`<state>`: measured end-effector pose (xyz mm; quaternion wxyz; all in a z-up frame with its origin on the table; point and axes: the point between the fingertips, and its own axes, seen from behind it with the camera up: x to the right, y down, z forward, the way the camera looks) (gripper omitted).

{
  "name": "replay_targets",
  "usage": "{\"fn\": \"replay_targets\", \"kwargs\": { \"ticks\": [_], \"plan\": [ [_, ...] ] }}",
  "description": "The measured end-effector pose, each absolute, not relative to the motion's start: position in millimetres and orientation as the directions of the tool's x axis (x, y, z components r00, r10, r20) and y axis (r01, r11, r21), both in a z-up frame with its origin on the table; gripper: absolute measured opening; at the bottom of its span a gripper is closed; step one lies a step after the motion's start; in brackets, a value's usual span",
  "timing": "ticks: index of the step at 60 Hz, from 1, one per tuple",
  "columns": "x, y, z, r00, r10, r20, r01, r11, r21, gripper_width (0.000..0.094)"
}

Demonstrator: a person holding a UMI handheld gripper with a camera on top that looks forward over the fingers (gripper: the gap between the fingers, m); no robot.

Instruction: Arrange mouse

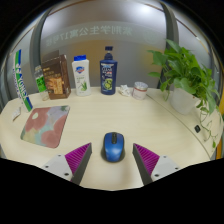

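Tongs [112, 160] open around one blue mouse [112, 147]; one mousepad [45, 123] nearby.

The mouse [112, 147] looks of smooth blue plastic with slight gloss; the desk [150, 115] looks matt, pale, smooth.

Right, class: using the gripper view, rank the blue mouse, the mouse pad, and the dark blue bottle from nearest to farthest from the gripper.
1. Blue mouse: between the open gripper fingers.
2. Mouse pad: ahead, off to the left.
3. Dark blue bottle: far back, by the partition, straight ahead.
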<state>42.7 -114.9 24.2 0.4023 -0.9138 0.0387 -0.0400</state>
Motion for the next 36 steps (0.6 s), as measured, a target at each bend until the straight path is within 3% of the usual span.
{"fn": "replay_targets", "kwargs": {
  "ticks": [8,12,16,28,36],
  "plan": [
    [46.2,-82.7,-4.3,0.995,-0.096,0.041,-0.039,-0.705,-0.708,0.077],
    [44.0,-78.5,-14.6,0.995,-0.092,0.026,-0.049,-0.721,-0.691,0.0672],
    [47.6,-75.9,-15.2,0.994,-0.104,0.02,-0.061,-0.712,-0.7,0.0496],
    [47.9,-76.4,-13.4,0.994,-0.104,0.045,-0.044,-0.719,-0.693,0.0384],
    [57.6,-72.9,6.4,0.983,-0.151,0.1,-0.037,-0.708,-0.705,0.0367]
  ]
}}
